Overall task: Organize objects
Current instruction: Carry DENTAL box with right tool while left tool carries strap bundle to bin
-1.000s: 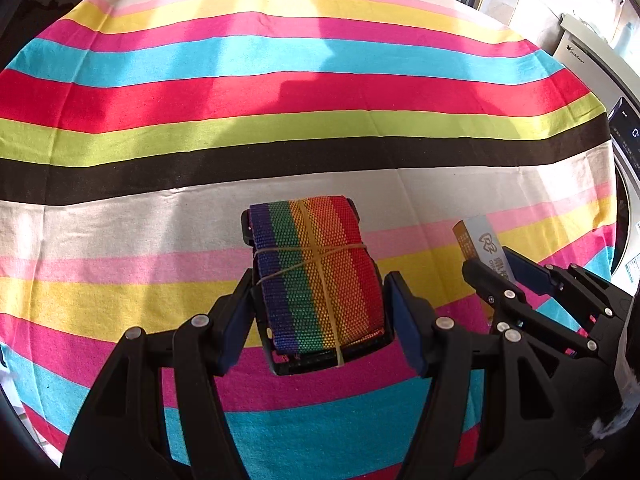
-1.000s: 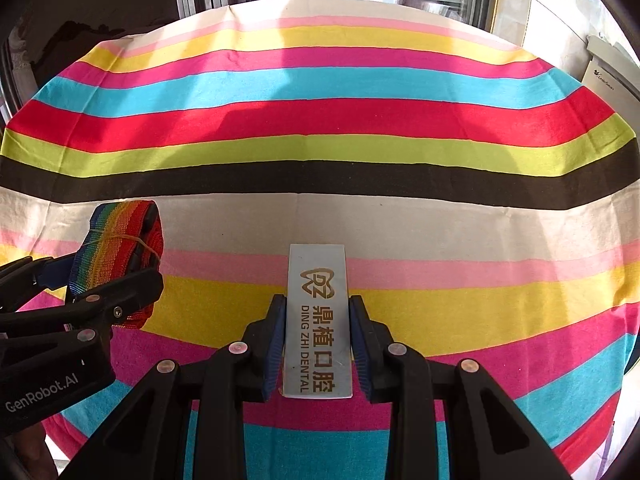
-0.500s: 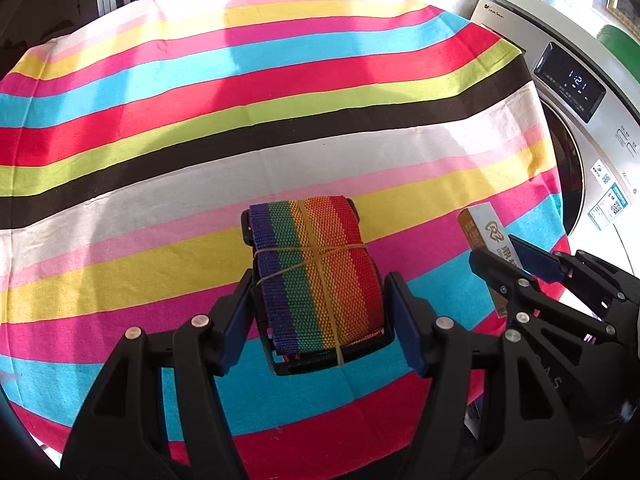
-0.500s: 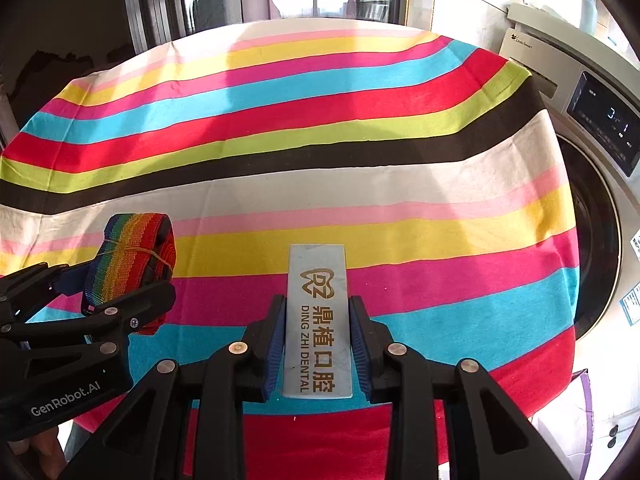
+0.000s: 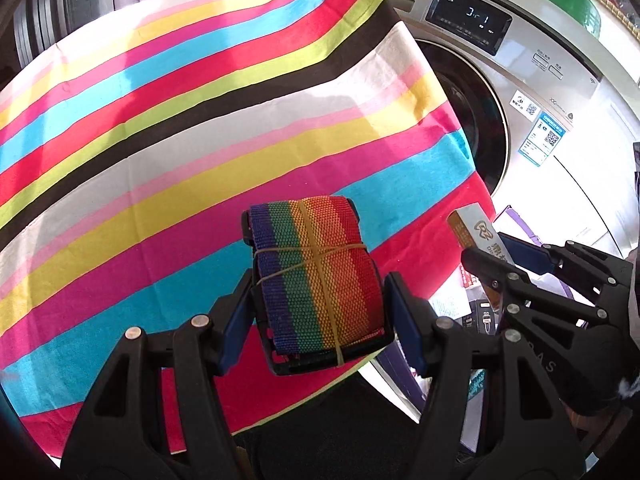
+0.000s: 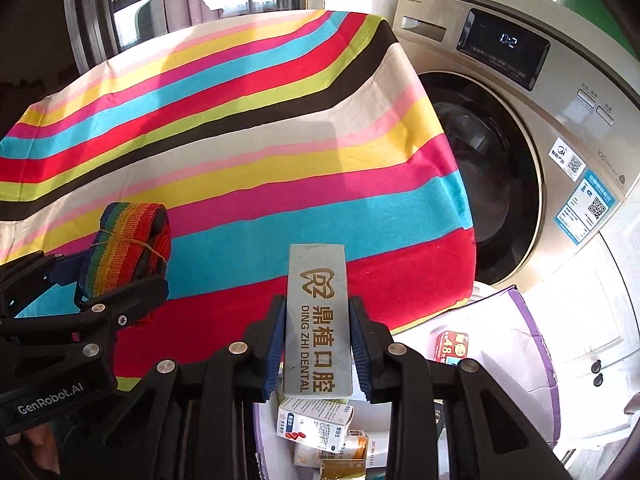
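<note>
From my left claw's camera, my left claw [image 5: 318, 312] is clamped on a rolled rainbow strap [image 5: 316, 276] tied crosswise with a rubber band; both blue pads press against the roll's sides, and it hangs in the air over the near edge of the striped cloth [image 5: 168, 128]. To the right of it my right claw [image 5: 516, 264] holds a slim silver box [image 5: 474, 228], and behind that stands a washing machine [image 5: 532, 92] with a lit display and a dark round door. Low on the right, small packets show past the cloth's edge, too hidden to name. From my right claw's camera, my right claw [image 6: 318, 344] is closed tight on the silver box [image 6: 318, 320], which carries gold lettering and sticks up between the pads. Beneath it sits a white bin with a purple rim [image 6: 532, 320] holding medicine boxes [image 6: 316, 420] and a red packet [image 6: 452, 346]. On the left my left claw [image 6: 120, 276] carries the strap [image 6: 128, 244] above the cloth [image 6: 240, 128], near the box but apart from it. The washing machine [image 6: 560, 140] fills the right side.
</note>
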Tool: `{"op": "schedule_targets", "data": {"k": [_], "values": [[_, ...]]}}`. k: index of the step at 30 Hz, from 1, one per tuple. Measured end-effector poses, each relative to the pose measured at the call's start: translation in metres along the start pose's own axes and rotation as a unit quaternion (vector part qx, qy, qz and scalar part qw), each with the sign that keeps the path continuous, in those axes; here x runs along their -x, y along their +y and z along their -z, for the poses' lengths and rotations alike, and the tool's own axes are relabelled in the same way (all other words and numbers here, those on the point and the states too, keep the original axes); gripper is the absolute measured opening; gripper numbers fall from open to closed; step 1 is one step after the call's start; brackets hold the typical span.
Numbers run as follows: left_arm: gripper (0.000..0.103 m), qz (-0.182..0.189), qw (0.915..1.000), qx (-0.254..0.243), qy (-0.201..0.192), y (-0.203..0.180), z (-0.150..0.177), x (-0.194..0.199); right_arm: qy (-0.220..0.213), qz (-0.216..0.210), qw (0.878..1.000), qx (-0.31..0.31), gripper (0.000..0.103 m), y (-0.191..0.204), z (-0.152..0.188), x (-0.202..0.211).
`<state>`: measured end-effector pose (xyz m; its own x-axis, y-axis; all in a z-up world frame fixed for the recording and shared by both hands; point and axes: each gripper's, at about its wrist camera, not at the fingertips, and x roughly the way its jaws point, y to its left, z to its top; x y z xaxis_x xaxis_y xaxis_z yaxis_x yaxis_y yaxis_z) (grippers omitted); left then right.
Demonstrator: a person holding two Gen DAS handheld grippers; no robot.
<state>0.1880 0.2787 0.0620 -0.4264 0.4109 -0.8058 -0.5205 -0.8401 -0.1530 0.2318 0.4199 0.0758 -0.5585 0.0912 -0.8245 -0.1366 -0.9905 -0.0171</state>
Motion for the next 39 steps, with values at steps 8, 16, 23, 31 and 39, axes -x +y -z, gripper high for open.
{"op": "schedule_targets", "data": {"k": [8,16,23,31,39], "values": [[0.067,0.033,0.9981,-0.048,0.022,-0.057,0.018,-0.001,0.001,0.021,0.999,-0.044,0.032,-0.051,0.042,0.023],[0.067,0.053,0.9913,-0.11,0.049,-0.109,0.031,-0.003,0.0,0.043,0.994,-0.103,0.032,-0.095,0.081,0.036],[0.067,0.056,0.9863,-0.142,0.062,-0.138,0.033,-0.012,0.0,0.064,0.987,-0.146,0.032,-0.118,0.095,0.042],[0.067,0.064,0.9827,-0.155,0.078,-0.157,0.028,-0.03,-0.001,0.082,0.983,-0.165,0.032,-0.133,0.1,0.038],[0.067,0.069,0.9819,-0.154,0.086,-0.165,0.028,-0.038,-0.001,0.107,0.979,-0.175,0.032,-0.144,0.102,0.035]]}}
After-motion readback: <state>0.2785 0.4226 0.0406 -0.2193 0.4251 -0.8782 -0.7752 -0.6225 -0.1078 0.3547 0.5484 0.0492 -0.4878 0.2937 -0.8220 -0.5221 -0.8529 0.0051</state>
